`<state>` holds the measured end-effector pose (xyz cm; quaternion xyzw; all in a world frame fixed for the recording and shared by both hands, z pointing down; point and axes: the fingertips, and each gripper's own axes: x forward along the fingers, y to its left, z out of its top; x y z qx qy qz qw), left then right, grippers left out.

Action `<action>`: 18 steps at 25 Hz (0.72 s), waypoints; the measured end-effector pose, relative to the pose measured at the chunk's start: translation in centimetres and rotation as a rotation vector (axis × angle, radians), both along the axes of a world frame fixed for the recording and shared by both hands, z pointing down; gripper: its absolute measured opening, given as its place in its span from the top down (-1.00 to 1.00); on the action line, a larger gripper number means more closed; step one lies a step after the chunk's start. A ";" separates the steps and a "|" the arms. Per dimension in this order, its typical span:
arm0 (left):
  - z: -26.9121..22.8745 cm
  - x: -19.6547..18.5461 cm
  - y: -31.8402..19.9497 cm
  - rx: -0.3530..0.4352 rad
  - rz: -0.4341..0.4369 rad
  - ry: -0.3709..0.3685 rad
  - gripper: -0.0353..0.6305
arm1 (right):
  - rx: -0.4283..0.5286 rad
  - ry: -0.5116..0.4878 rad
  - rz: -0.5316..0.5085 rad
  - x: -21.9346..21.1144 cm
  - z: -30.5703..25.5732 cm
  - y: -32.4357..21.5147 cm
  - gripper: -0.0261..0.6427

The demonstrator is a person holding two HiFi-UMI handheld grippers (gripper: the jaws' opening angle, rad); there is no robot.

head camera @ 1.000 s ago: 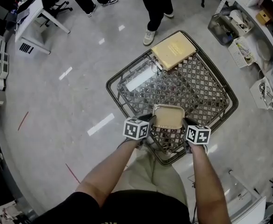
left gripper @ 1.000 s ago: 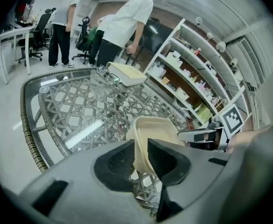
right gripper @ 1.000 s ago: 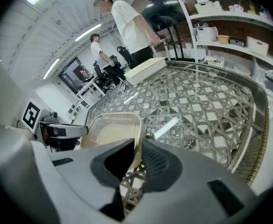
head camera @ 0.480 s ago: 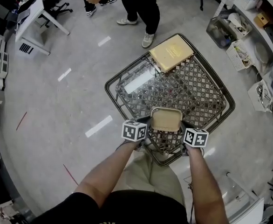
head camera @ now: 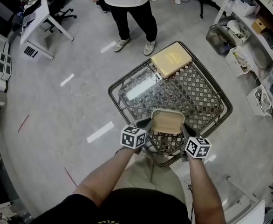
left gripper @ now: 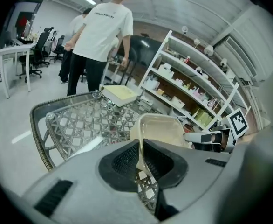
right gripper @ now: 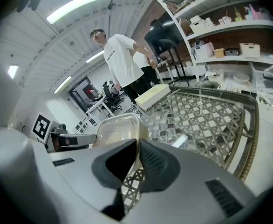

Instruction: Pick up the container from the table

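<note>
So the container, a shallow beige tub, sits right between the two claws, over the near edge of the table. Each claw has hold of one side of it.

The left gripper has its jaws closing, nearly together, with the tub's thin rim sandwiched between the black pads. You can see that clearly in the left gripper view. The right gripper does the same on the opposite side: jaws pressed in with only the rim wall between them, and the rest of the tub sticks out past the tips toward the other claw. In both gripper views the table's lattice shows under the tub, though I can't say for sure if the bottom is clear of the surface.

Further out from the claws, the table is a dark woven-lattice thing with a shiny top. A flat tan box lies on its far corner, well apart from the tub. Nothing sits between the tub and that box.

Beyond the table a person in a white top and dark trousers stands on the grey floor. Cluttered shelves run off to the right claw's side, and a white desk is way out past the left one.
</note>
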<state>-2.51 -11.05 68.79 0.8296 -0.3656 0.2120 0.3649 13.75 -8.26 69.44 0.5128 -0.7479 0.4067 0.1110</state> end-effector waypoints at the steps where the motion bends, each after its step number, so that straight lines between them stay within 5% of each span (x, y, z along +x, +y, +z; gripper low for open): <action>1: -0.7 0.2 0.0 0.012 -0.001 0.003 0.79 | 0.011 -0.004 0.008 0.2 -0.7 0.0 0.84; 18: -9.9 1.6 0.5 0.160 0.016 0.042 0.80 | 0.161 0.070 -0.008 1.5 -10.2 0.9 0.84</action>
